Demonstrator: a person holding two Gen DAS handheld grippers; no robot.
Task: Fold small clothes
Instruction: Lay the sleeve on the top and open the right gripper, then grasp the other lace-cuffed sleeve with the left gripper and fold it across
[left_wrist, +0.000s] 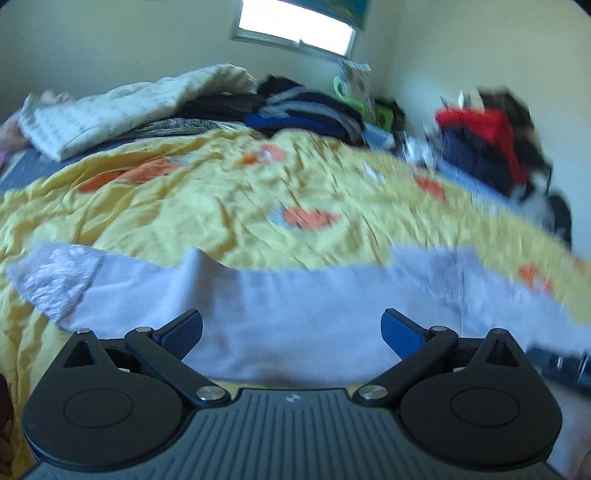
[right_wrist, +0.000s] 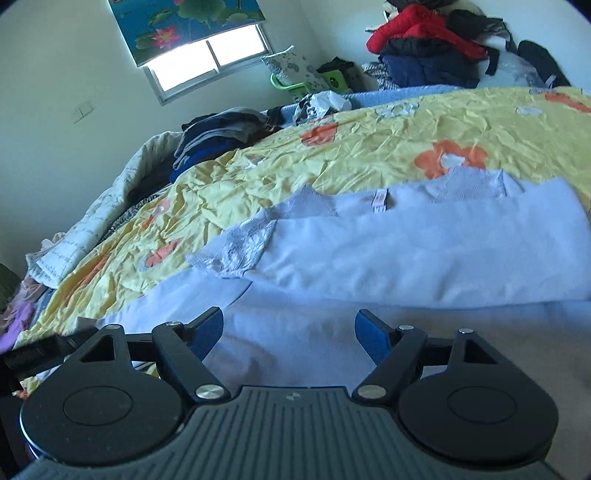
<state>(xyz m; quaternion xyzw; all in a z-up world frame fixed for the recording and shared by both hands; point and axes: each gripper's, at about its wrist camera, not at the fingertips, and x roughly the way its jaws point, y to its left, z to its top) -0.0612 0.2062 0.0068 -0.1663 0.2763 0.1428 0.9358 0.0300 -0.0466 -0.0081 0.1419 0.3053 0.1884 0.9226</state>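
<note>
The pale lilac top (right_wrist: 424, 243) lies spread on the yellow flowered bedcover (right_wrist: 369, 147), straight ahead of your right gripper (right_wrist: 289, 334) and running off to that gripper's right. One layer is already turned over, so its folded edge crosses just beyond the fingertips, with the neck label (right_wrist: 380, 201) farther out and a lacy sleeve (right_wrist: 240, 247) forward and to the left. Your right gripper's jaws stand wide apart with nothing between them, only cloth beneath. In the left wrist view the same top (left_wrist: 295, 306) stretches across in front of your left gripper (left_wrist: 291, 332), whose jaws are likewise spread and empty; that view is smeared, so finer detail is hard to read.

The step in hand looks like picking the next edge for a further fold. Come down low and pinch only the layers you mean to lift, not the bedcover. Take matching points with both grippers so the fold line stays straight. Mind the sleeve: tuck it inside or it will stick out. Folded clothes (right_wrist: 221, 133) sit far ahead to the left, and a heap with a red garment (right_wrist: 413, 26) far ahead to the right.
</note>
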